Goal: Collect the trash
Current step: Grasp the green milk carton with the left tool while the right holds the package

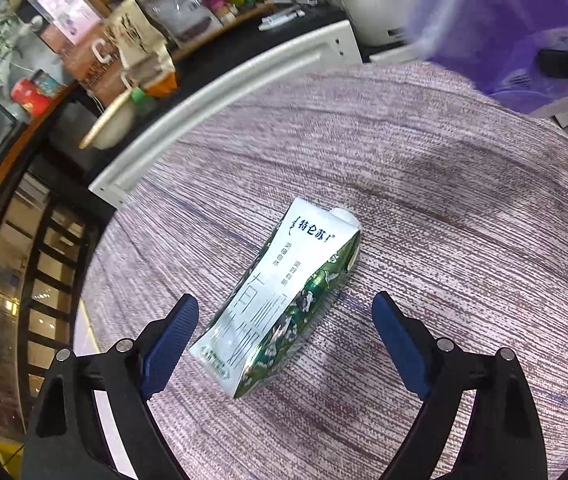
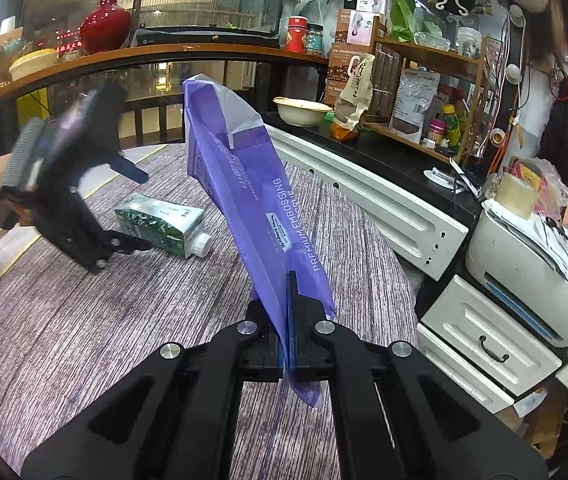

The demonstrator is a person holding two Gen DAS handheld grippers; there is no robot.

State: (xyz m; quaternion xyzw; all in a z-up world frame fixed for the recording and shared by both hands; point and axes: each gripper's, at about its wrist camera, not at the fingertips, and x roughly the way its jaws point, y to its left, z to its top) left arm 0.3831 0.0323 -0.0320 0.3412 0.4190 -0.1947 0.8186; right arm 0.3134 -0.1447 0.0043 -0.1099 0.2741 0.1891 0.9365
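Right claw [image 2: 290, 320]: pressed together, pinching purple plastic tissue wrapper [image 2: 251, 196], held aloft. Left claw [image 1: 284, 320]: spread, straddling dented green-white milk carton [image 1: 284, 300], lying flat on wood-grain table [image 1: 444, 240]. Judgement: carton ungrasped; collection partway.

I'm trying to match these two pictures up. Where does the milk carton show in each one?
Left wrist view: the milk carton lies on its side at lower centre, between the open fingers of the left hand-held gripper.
Right wrist view: the carton lies left of centre, beyond the purple bag.
Shared landmark: the striped tabletop under the carton.
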